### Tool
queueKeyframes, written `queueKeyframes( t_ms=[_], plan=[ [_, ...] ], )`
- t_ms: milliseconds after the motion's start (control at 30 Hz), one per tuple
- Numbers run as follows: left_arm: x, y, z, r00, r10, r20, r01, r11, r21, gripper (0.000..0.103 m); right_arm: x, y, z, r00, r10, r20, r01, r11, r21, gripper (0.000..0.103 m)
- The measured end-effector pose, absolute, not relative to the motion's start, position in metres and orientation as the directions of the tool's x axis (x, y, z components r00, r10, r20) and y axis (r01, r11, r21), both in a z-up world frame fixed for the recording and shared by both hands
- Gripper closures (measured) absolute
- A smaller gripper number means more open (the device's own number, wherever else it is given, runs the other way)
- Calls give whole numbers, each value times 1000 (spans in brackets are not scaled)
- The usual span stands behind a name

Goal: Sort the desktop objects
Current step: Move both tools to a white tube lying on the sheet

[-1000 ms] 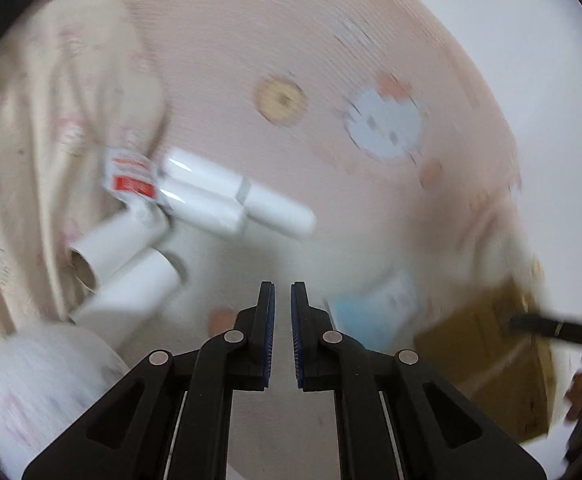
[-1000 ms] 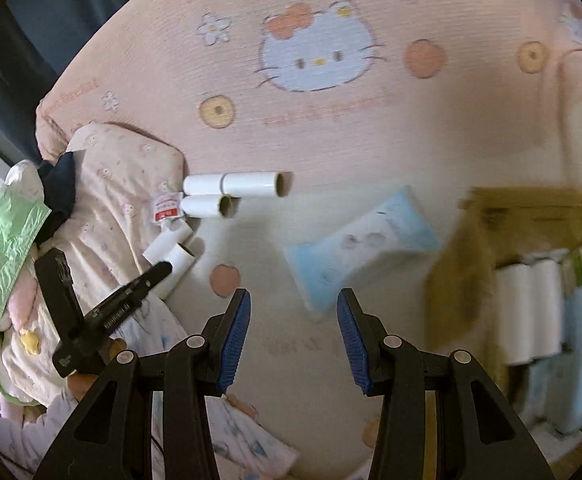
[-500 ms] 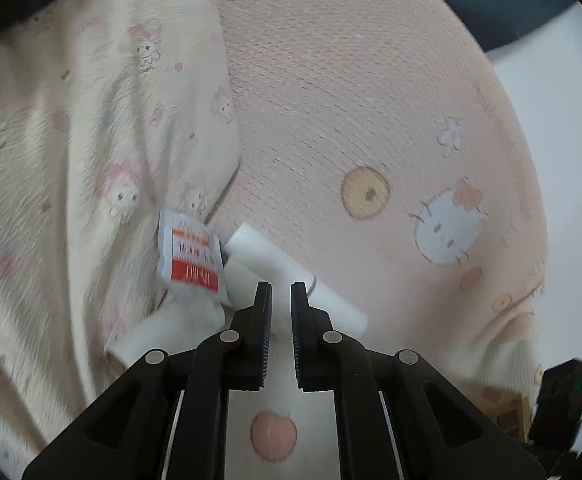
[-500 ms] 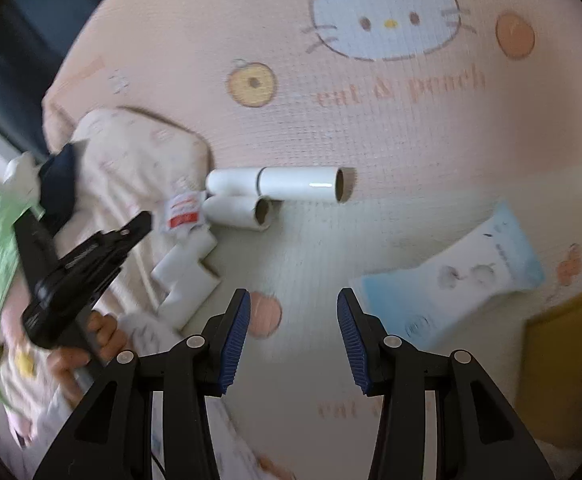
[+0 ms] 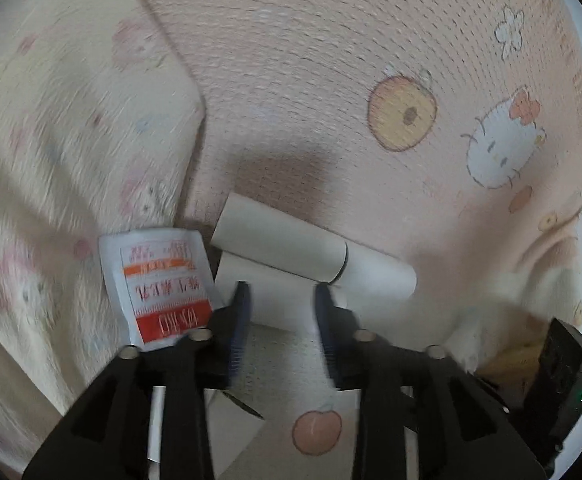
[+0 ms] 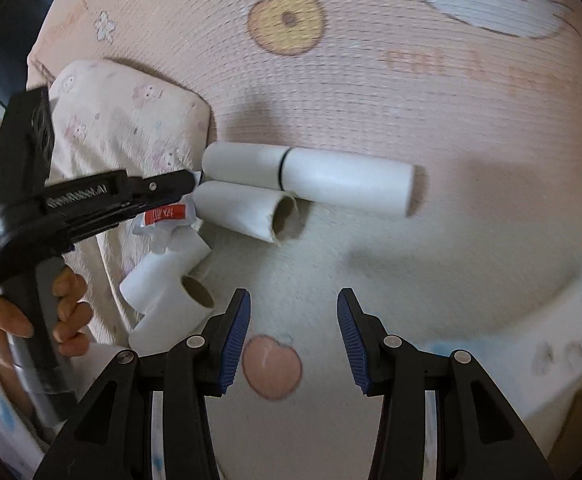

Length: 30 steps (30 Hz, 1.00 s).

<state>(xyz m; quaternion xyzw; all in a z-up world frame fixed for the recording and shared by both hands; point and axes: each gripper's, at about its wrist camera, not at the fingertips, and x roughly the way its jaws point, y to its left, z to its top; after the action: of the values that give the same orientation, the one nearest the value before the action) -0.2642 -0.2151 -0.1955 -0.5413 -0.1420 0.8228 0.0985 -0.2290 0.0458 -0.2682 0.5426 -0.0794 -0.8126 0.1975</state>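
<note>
White paper rolls [image 5: 315,256] are lying at 12 o'clock of your left tool [image 5: 281,312], which is opening, nothing gripped; your right tool [image 6: 293,334] is hovering half-wide, empty.

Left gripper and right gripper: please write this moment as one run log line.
left gripper: opening, over cardboard tube, not gripping | right gripper: open, empty | red-and-white sachet: beside tubes

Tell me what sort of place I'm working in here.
Probably a bed or soft floor mat in a home, not a real desk: a pink cartoon-cat print blanket covers the surface, a matching pillow lies on it, and white cardboard tubes are scattered there.
</note>
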Motion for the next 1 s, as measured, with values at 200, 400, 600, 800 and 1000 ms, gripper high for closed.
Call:
queueKeyframes(
  t_ms=[200,400,600,800,1000],
  plan=[
    [-301,-195,-194,-216,218,-952,-60,-976,-210,52,-244,34,-277,-313,-409,-857,250,-906,340,61],
    [-328,-182,-204,-78,185,-980,-99,-979,-177,52,-252,33,-287,-291,-415,-862,233,-904,357,61],
    [-332,-185,-226,-11,112,-994,-103,-988,-111,52,-263,32,-291,-288,-422,-859,221,-903,369,61],
    [-328,-188,-229,-3,144,-990,-88,-986,-143,52,-274,38,-296,-279,-479,-832,161,-878,451,61],
    [-321,-169,-230,32,146,-989,-144,-978,-150,52,-272,52,-303,-272,-506,-818,110,-861,496,61]
  ],
)
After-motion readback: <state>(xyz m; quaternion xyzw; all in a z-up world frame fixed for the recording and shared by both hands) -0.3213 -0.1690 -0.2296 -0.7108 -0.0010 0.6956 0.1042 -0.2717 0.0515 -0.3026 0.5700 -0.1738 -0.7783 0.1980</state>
